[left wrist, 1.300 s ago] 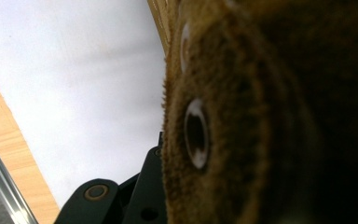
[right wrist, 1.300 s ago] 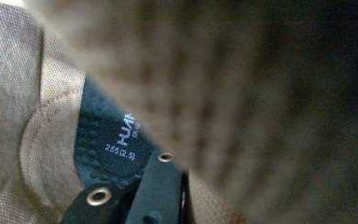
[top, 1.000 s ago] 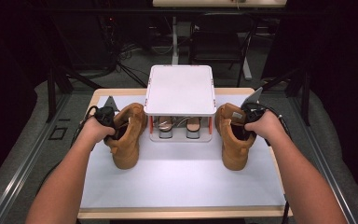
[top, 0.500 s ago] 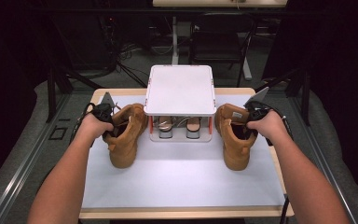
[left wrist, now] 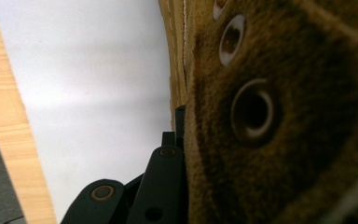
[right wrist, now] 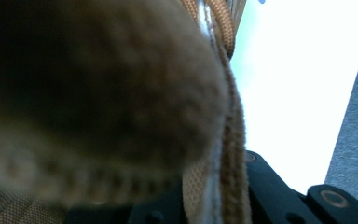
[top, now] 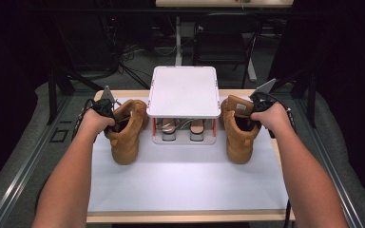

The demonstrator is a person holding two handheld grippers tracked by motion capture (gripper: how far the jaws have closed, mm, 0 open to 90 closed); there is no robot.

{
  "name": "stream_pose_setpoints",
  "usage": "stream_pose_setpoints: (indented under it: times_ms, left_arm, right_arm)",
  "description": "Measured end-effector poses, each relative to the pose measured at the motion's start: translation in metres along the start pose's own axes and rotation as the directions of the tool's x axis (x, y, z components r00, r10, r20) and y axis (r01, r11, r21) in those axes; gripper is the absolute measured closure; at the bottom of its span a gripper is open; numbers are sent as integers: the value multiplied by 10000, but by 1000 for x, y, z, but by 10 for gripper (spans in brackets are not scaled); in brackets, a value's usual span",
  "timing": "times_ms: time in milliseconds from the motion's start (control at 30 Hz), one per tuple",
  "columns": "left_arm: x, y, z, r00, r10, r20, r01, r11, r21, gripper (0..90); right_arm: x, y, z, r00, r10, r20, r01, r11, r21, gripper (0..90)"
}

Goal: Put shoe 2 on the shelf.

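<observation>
The left boot (top: 125, 134) stands on the white mat (top: 185, 180) of the table (top: 138, 93), its collar wall pinched in the jaws of the left gripper (top: 110, 118). In the left gripper view the suede with its metal eyelets (left wrist: 253, 112) lies hard against the inner face of the one black jaw that shows; the other jaw is hidden behind the leather, so the jaws are clamped on the left boot at its upper edge, with the toe pointing away from them toward the person.

The right boot (top: 239, 131) stands on the same mat, on the far side of the rack from the left one. The right gripper (top: 255, 115) has it by the collar: in the right gripper view a strip of webbing and lace (right wrist: 223, 154) runs down between the black jaws, with the padded collar bulging just above them, blurred. Those jaws are closed on the right boot.

Between the two boots, and so between the two pairs of jaws, stands a small white shoe rack (top: 184, 90) whose lower shelf holds a pair of shoes (top: 180, 129). Each boot stands just beside a side of the rack.
</observation>
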State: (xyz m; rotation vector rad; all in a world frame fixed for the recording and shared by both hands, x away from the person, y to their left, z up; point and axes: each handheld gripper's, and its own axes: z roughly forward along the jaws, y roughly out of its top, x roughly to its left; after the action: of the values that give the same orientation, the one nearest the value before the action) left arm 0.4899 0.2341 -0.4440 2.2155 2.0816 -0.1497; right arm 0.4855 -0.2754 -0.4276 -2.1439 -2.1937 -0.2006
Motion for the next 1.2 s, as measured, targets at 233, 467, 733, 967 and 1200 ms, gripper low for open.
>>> stream_pose_setpoints:
  times_ms: [233,467,733,967,1200]
  left_arm:
    - [-3,11,2,9999,-78,-95,77,10000,-58,866]
    - [-3,21,-10,9997,-229,81,230,9996,-185,866]
    - [-5,31,-35,9987,-273,437,297,9980,-550,866]
    - [-5,39,-53,9985,-408,375,432,9969,-651,866]
    - [-6,40,-74,9984,-430,378,463,9949,-891,866]
  right_arm:
    - [1,16,-8,9998,99,153,-98,9999,-98,869]
    - [2,26,-13,9995,286,145,-281,9989,-371,869]
    - [6,35,-26,9995,213,214,-203,9989,-431,869]
    - [8,41,-44,9992,355,207,-342,9975,-623,869]
    - [8,43,-70,9991,363,224,-345,9965,-765,869]
